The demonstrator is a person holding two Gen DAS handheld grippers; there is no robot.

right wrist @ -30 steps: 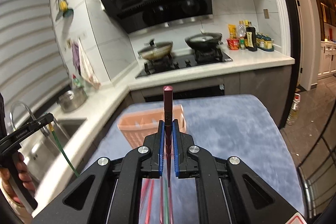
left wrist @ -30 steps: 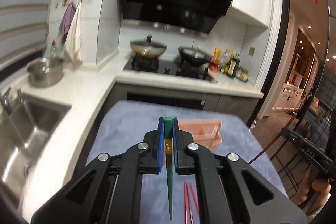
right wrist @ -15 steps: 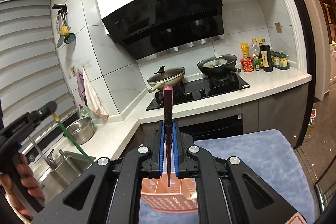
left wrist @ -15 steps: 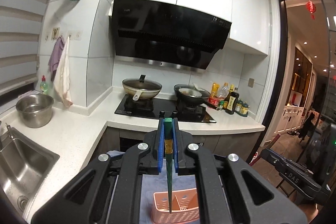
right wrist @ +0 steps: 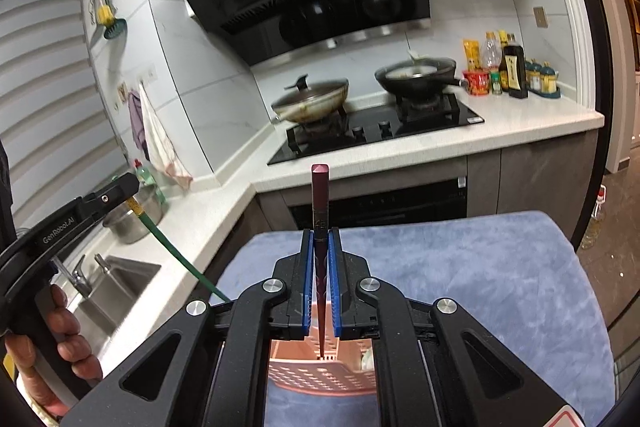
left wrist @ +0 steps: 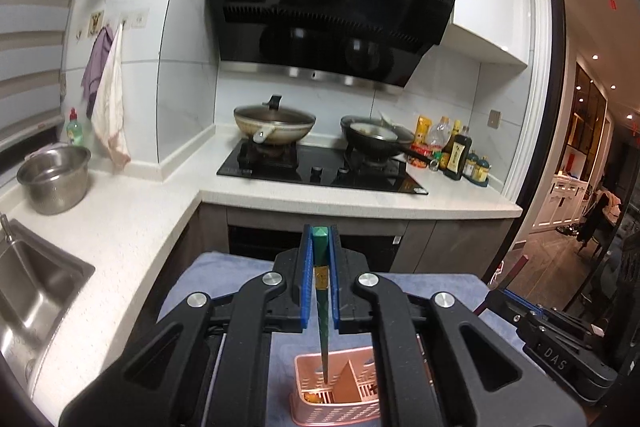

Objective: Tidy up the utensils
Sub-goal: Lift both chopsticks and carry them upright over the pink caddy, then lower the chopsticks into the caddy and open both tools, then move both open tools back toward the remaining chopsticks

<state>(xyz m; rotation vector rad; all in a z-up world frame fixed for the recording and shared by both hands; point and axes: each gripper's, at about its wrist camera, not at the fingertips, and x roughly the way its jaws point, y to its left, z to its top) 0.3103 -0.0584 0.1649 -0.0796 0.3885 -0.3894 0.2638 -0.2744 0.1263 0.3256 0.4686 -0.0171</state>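
Note:
My left gripper [left wrist: 320, 241] is shut on a green chopstick [left wrist: 322, 311]. The chopstick hangs tip-down over the left compartment of a pink slotted basket [left wrist: 336, 413]. My right gripper [right wrist: 320, 241] is shut on a dark red chopstick [right wrist: 320, 199], whose tip points down into the same pink basket [right wrist: 316, 377]. In the right wrist view the left gripper [right wrist: 130, 193] is at the left, in a person's hand [right wrist: 60, 339], with the green chopstick [right wrist: 176, 255] slanting down from it. The right gripper's body [left wrist: 556, 351] shows at the right edge of the left wrist view.
The basket stands on a blue-grey cloth [right wrist: 460, 267] over a small table. Beyond it runs a white counter [left wrist: 352, 199] with a hob, two pans [left wrist: 276, 123] and bottles [left wrist: 456, 155]. A sink [left wrist: 28, 291] and a steel pot [left wrist: 54, 179] are at the left. A doorway [left wrist: 580, 147] opens at the right.
Both grippers have moved forward with their chopsticks. The basket, once ahead on the cloth, now lies under the chopstick tips. The red chopsticks on the cloth have left the view.

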